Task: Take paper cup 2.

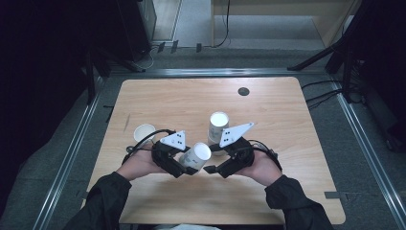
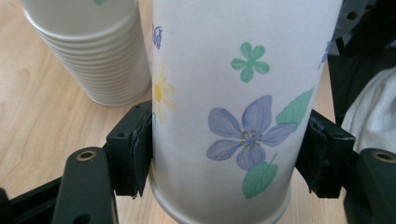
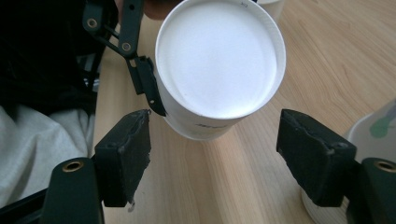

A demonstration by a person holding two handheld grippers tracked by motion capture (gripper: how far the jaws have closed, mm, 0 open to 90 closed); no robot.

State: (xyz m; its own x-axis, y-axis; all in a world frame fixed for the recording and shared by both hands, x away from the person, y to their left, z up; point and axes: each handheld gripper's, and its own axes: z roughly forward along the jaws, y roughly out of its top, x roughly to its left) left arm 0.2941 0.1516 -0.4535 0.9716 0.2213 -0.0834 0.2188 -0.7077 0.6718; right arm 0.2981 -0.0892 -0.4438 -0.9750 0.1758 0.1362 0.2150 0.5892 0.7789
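Here the left gripper (image 1: 187,168) is clamped on a flowered paper cup (image 2: 233,112), held sideways between its pads, while the right gripper (image 3: 215,163) stands apart, its jaws facing the cup's base. The cup looks light and easily crushed, so a gentle hold low on the wall, near the stiffer base, seems safest.

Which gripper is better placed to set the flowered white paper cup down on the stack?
Left, probably. The left gripper is clamped on the flowered white paper cup, with the stack of white paper cups close ahead. The right gripper is open and holds nothing.
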